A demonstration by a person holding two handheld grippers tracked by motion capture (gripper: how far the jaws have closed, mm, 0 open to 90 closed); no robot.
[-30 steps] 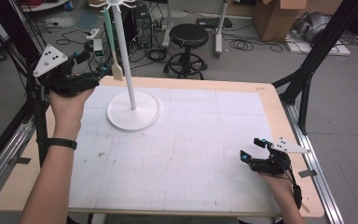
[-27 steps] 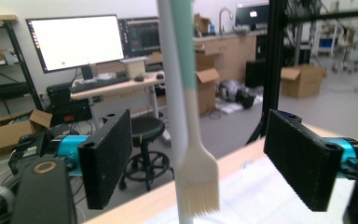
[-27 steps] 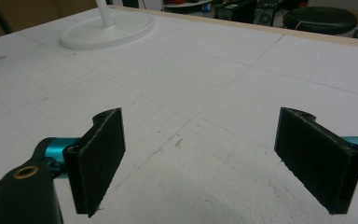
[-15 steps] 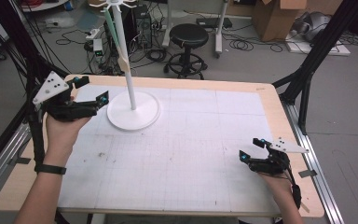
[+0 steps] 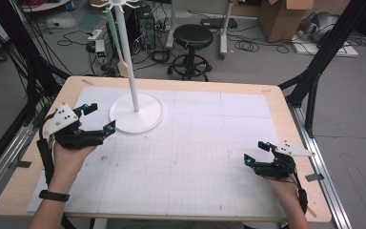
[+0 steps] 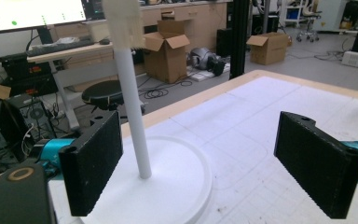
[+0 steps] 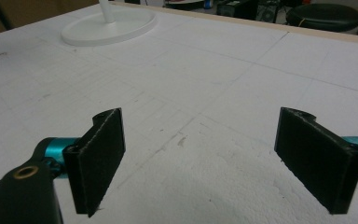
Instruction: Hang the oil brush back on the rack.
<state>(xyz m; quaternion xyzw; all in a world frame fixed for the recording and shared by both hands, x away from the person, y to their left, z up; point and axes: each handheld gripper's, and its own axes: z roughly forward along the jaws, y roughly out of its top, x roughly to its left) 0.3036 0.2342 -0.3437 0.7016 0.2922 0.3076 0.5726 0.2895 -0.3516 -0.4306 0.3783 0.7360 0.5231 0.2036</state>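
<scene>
A white stand with a round base [image 5: 136,114] and a thin pole [image 5: 127,62] rises at the table's far left. From its top hangs a spatula [image 5: 118,47] with a green handle and a beige head. My left gripper [image 5: 101,116] sits just left of the base, open, with nothing between its jaws. In the left gripper view [image 6: 200,149] the pole [image 6: 133,116] and base [image 6: 177,182] stand a little beyond the jaws. My right gripper [image 5: 256,152] rests low near the table's front right, open and empty [image 7: 200,140], with the base [image 7: 107,25] far off.
The white gridded mat [image 5: 195,143] covers the wooden table [image 5: 276,95]. Behind the table are a black stool [image 5: 193,36], cardboard boxes [image 5: 281,16] and floor cables. Black frame legs [image 5: 314,71] stand at the right and left sides.
My left gripper has come down and toward the person, from up near the hanging spatula to table height beside the stand's base. The right gripper has stayed put.
</scene>
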